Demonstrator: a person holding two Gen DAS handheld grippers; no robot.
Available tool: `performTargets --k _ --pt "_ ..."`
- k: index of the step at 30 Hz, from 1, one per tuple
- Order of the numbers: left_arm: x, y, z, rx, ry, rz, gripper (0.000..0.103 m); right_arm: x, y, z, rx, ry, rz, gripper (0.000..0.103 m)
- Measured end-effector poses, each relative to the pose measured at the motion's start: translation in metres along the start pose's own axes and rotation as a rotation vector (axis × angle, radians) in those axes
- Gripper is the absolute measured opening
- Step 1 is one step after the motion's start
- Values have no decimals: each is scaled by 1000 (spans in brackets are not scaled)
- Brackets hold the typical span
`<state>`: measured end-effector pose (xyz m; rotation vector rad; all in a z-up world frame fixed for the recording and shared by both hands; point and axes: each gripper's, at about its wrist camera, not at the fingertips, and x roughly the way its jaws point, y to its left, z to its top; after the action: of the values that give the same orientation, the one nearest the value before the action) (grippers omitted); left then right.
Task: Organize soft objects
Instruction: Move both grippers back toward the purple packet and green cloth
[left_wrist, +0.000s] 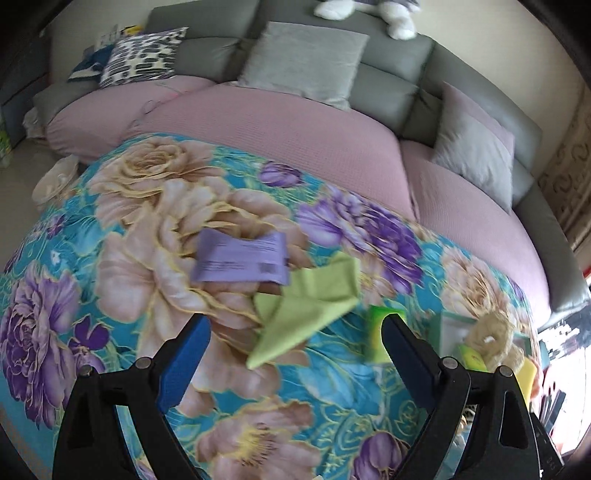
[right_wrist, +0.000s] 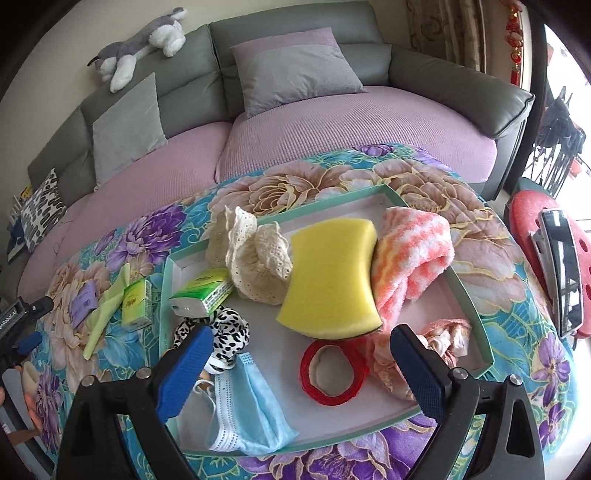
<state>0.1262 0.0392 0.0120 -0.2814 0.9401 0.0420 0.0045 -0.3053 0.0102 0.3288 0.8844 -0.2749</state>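
My left gripper (left_wrist: 295, 328) is open and empty above a green cloth (left_wrist: 306, 310) on the floral blanket. A purple packet (left_wrist: 242, 258) lies just beyond the cloth. A green tissue pack (left_wrist: 380, 332) lies to the right, by my right finger. My right gripper (right_wrist: 301, 341) is open and empty over a shallow green-rimmed tray (right_wrist: 469, 291). The tray holds a yellow sponge (right_wrist: 332, 280), a pink-orange towel (right_wrist: 410, 258), a cream lace cloth (right_wrist: 255, 254), a red ring (right_wrist: 332, 373), a blue face mask (right_wrist: 255, 406), a spotted scrunchie (right_wrist: 225, 336) and a tissue pack (right_wrist: 201, 295).
The floral blanket (left_wrist: 110, 258) covers a table in front of a grey sofa with a pink cover (right_wrist: 332, 122) and several cushions. A plush dog (right_wrist: 140, 48) lies on the sofa back. A red stool (right_wrist: 535, 229) with a phone stands at the right.
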Motion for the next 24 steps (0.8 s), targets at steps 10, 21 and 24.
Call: performTargets --k 10,21,24 --pt "25 49 22 -75 -20 62 99 6 96 12 -202 -27 123 98" --pt "81 63 33 -110 98 43 99 61 210 4 -411 50 201 98" --pt "92 72 42 -127 96 55 99 75 220 1 -441 68 193 98"
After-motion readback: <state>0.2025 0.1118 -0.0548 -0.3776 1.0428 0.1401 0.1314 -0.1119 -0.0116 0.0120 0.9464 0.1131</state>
